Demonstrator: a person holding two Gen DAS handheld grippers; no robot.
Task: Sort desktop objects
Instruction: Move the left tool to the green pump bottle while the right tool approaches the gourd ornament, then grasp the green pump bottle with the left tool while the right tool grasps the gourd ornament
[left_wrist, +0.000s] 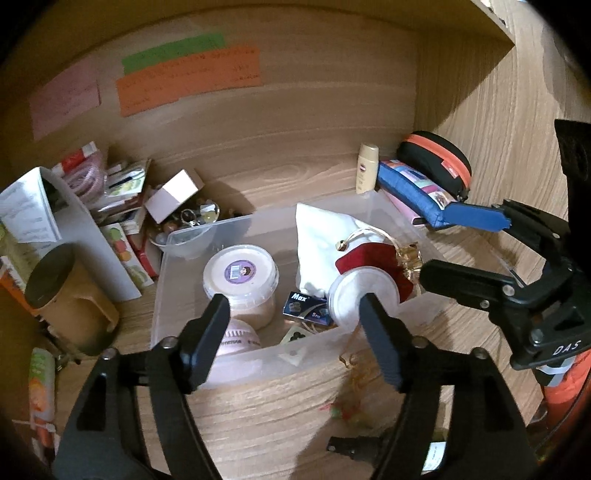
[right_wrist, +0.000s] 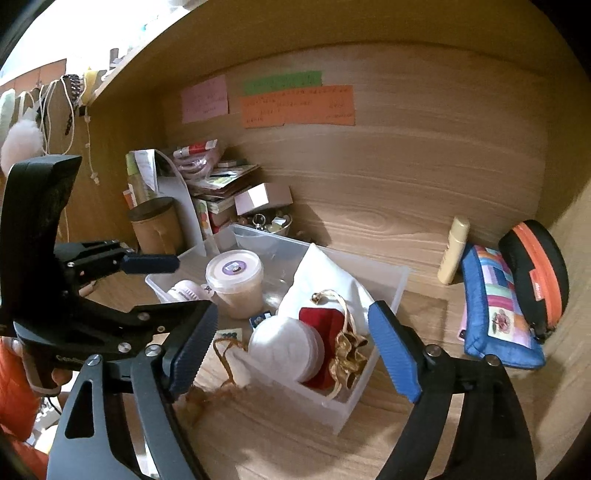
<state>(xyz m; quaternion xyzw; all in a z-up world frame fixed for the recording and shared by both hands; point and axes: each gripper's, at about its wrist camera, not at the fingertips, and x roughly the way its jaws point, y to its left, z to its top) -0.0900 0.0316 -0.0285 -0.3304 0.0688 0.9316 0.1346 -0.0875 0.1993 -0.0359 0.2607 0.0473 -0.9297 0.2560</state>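
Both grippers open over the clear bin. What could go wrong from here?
1. The clear bin is crowded: the round white container leans on the red box, so reaching in may topple it.
2. The gold ribbon could snag the right gripper.
3. The left gripper hangs over the near wall and may clip it.

Right gripper (right_wrist: 295, 350) over clear plastic bin (right_wrist: 388, 280) on wooden tabletop (right_wrist: 406, 424), jaws spread wide, nothing between them. Left gripper (right_wrist: 173, 291) at left edge of view, jaws apart. In bin: lidded tub (right_wrist: 235, 282) of beige powder, white cloth (right_wrist: 325, 284), red pouch (right_wrist: 325, 332) with gold ribbon (right_wrist: 349, 356), round white container (right_wrist: 284, 349) on its side. Right of bin: cream bottle (right_wrist: 453, 251) upright against back wall, blue patchwork pouch (right_wrist: 496, 306), black-and-orange case (right_wrist: 535, 273). Coloured paper notes (right_wrist: 295, 105) stuck on back wall.
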